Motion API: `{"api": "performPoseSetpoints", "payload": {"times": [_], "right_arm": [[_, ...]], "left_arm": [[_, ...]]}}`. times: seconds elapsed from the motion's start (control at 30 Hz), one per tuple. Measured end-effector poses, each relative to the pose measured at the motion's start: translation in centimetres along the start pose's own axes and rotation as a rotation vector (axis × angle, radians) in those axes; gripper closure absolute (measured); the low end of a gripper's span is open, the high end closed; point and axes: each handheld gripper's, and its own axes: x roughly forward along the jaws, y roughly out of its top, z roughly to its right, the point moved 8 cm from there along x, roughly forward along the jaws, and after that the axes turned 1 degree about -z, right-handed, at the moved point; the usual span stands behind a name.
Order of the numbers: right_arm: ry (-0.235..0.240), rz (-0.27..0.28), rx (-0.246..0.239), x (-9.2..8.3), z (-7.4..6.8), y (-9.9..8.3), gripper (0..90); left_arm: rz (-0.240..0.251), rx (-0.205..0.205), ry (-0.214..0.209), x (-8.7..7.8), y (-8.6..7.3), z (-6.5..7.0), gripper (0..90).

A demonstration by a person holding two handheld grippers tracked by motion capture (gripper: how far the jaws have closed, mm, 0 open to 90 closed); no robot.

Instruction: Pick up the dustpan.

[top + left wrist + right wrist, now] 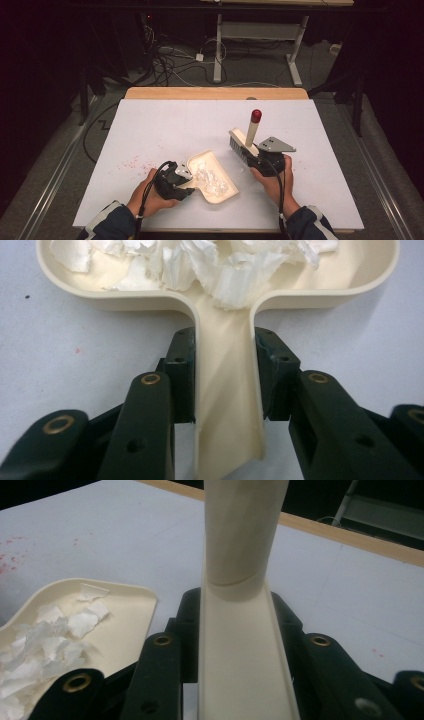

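Left tongs (pixel 225 390) clamped on handle of cream plastic dustpan (pixel 215 180), flat on white bench (pixel 150 130), white paper scraps (pixel 212 181) inside. Right tongs (pixel 240 645) clamped on cream red-tipped hand brush (pixel 246 140), held beside pan. Sweeping looks nearly done; next probably a check for strays, then lifting the pan level

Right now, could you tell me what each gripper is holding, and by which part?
The left gripper clamps the dustpan by its handle; the right gripper clamps the brush by its flat back.
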Motion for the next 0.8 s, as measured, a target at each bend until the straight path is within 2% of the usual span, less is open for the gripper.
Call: {"api": "performPoseSetpoints", "payload": {"times": [0.2, 0.27, 0.5, 0.63, 0.73, 0.8], "right_arm": [[-0.030, -0.026, -0.031, -1.5, 0.7, -0.8, 67.3], [-0.025, -0.044, -0.020, -2.0, 0.7, -1.4, 67.3], [-0.007, -0.097, -0.065, -4.3, -0.2, -3.2, 67.3], [0.037, -0.122, -0.053, -5.2, -1.2, -4.2, 67.3], [0.069, -0.118, -0.067, -5.4, -2.0, -4.2, 67.3], [0.108, -0.118, -0.060, -5.4, -2.8, -4.1, 67.3]], "left_arm": [[-0.002, 0.001, 0.001, 0.0, 0.0, 0.0, 63.8], [-0.001, 0.001, 0.000, 0.1, 0.0, 0.1, 63.8], [-0.008, 0.009, 0.009, 0.2, 0.2, 0.2, 63.8], [-0.010, 0.012, 0.011, 0.3, 0.3, 0.3, 63.8], [-0.013, 0.014, 0.010, 0.3, 0.3, 0.3, 63.8], [-0.012, 0.013, 0.010, 0.4, 0.3, 0.3, 63.8]]}}
